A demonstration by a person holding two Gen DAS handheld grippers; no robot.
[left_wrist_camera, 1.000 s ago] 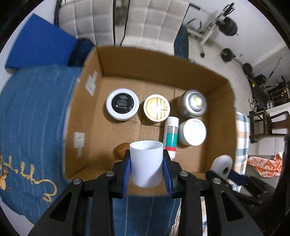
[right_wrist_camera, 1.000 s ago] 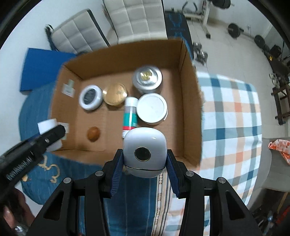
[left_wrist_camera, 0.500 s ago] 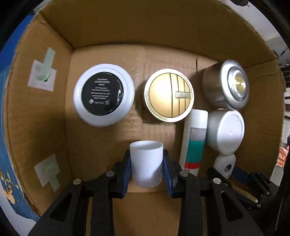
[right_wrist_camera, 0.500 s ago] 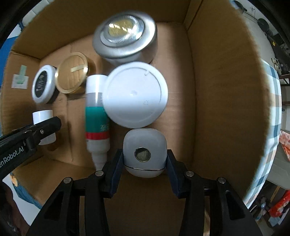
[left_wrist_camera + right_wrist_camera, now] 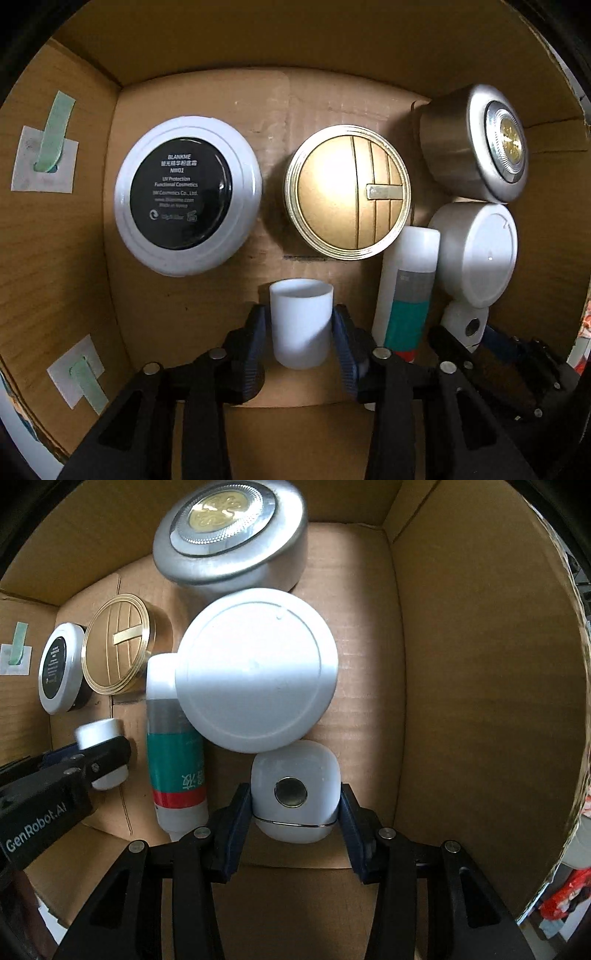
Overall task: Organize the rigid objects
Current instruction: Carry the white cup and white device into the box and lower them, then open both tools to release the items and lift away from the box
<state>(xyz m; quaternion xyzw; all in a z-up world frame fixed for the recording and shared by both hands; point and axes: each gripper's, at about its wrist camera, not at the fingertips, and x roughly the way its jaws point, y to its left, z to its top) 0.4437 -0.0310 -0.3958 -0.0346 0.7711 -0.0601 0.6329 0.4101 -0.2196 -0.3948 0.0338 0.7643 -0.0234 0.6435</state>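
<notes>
Both grippers are down inside a cardboard box (image 5: 55,258). My left gripper (image 5: 300,332) is shut on a small white cylinder (image 5: 301,325), which also shows in the right wrist view (image 5: 101,738), low over the box floor in front of a gold compact (image 5: 347,192). My right gripper (image 5: 295,808) is shut on a white rounded case (image 5: 295,801) with a round metal button, close below a white round lid (image 5: 255,668). The case also shows in the left wrist view (image 5: 465,325).
A black-and-white compact (image 5: 186,194), a silver round tin (image 5: 476,147) and a lying white, grey and teal tube (image 5: 406,288) fill the box's far half. Box walls (image 5: 480,664) stand close on every side. Bare floor lies right of the case.
Both grippers have dropped from above the box rim down into it, each still holding its object. The box contents now loom larger and nearer.
</notes>
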